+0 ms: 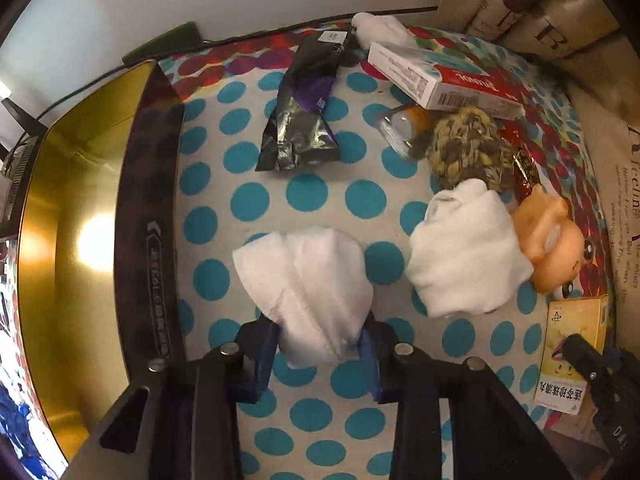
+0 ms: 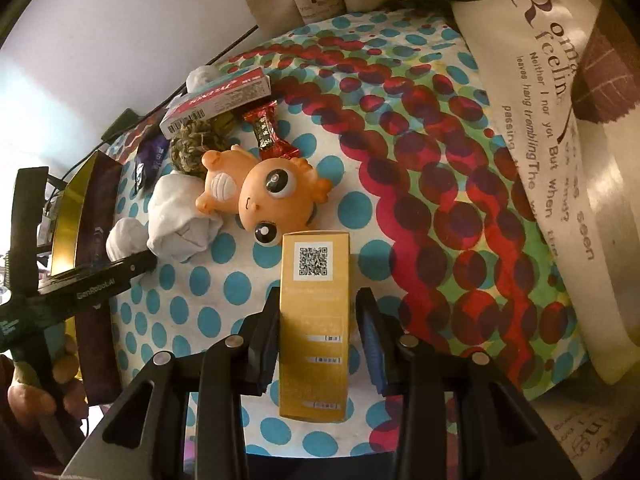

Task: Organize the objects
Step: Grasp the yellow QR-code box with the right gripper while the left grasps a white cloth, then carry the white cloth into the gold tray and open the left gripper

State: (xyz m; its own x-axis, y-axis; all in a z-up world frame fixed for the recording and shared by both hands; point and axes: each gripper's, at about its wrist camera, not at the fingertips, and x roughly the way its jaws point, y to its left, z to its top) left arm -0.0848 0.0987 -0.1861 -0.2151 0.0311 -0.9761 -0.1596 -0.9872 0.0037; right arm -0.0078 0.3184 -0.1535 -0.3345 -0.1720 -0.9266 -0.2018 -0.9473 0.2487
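Note:
A rolled white sock (image 1: 304,280) lies on the dotted cloth (image 1: 320,408), and my left gripper (image 1: 316,328) is shut on its near end, both pads pressing into the fabric. A second rolled white sock (image 1: 464,248) rests to its right, against an orange big-eyed toy (image 1: 548,236). In the right wrist view a tall yellow box (image 2: 316,320) with a QR code stands between the fingers of my right gripper (image 2: 319,294), which is shut on it. The orange toy (image 2: 272,192) lies just beyond the box.
An open gold tin (image 1: 80,200) sits at the left. At the back lie a black foil pouch (image 1: 304,112), a red and white carton (image 1: 432,76), a woven rope ball (image 1: 468,144) and a red candy (image 2: 268,132). Printed cushions (image 2: 540,100) line the right side.

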